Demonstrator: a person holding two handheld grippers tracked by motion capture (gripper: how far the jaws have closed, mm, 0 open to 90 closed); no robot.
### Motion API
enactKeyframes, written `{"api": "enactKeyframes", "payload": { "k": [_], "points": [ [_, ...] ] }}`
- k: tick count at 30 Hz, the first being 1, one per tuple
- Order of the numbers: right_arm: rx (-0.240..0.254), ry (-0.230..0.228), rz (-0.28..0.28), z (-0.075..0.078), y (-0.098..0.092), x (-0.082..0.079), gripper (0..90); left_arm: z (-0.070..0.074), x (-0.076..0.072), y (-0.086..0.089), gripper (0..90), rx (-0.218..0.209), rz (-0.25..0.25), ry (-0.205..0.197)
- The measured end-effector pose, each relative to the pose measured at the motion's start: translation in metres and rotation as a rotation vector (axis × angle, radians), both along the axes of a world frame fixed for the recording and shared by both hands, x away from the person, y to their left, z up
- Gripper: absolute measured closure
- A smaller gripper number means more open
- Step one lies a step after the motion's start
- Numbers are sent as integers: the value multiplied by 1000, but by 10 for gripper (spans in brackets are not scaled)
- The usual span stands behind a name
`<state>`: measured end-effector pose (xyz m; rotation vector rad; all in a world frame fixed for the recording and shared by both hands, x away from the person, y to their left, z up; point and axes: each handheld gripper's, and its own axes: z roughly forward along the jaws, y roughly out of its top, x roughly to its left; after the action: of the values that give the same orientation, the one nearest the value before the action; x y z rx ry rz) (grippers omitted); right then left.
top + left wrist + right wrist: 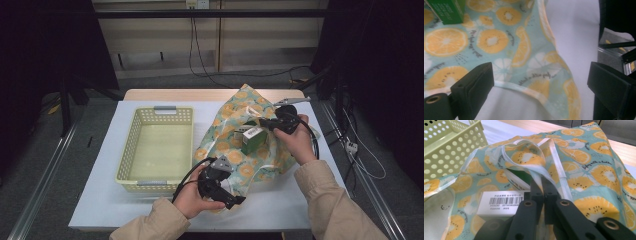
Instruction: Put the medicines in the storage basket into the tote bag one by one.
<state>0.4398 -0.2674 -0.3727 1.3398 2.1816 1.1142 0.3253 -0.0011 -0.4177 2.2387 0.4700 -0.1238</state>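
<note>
Fruit-print bag point(240, 135) lies on the table's point(115, 200) right half, its near hem between the left gripper's point(235, 200) spread jaws, untouched. Further back, the right gripper point(263, 126), jaws pressed together, pinches the bag's white strap beside a green box point(252, 142). Yellow basket point(131, 145) sits left.

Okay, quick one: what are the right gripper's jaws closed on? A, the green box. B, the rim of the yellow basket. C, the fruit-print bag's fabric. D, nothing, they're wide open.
C: in the right gripper view, the right gripper has its jaws pressed together on a fold of the fruit-print bag, near its pale handle strap.
</note>
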Motion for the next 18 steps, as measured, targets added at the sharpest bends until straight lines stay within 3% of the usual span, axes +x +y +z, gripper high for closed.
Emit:
{"api": "enactKeyframes", "payload": {
  "k": [1, 5, 8, 9, 10, 11, 13, 15, 16, 18],
  "points": [
    [-1, -2, 0, 0, 0, 0, 898, -2, -1, 0, 68, -14, -17, 17],
    [-2, -1, -4, 0, 0, 0, 898, -10, -6, -2, 93, 13, -38, 38],
    [-1, -1, -6, 1, 0, 0, 899, -14, -9, -5, 124, 81, -30, 29],
    [-1, -1, -4, 1, 0, -1, 898, -16, -7, -5, 140, 90, -51, 31],
    [0, -1, -4, 1, 0, -1, 898, -17, -6, -4, 175, 106, -73, 27],
    [0, -3, -3, 1, -1, -1, 898, -18, -8, -5, 210, 119, -42, 23],
    [2, -2, -6, 2, -1, -2, 898, -20, -7, -4, 278, 116, -39, 36],
    [5, -6, -5, 3, -3, -3, 898, -20, -5, -2, 359, 139, -17, 26],
    [9, -8, -8, 4, -4, -3, 898, -21, -4, -1, 411, 124, -23, 40],
    [12, -11, -9, 6, -6, -5, 898, -19, -2, 1, 608, 145, -26, 16]
  ]
}}
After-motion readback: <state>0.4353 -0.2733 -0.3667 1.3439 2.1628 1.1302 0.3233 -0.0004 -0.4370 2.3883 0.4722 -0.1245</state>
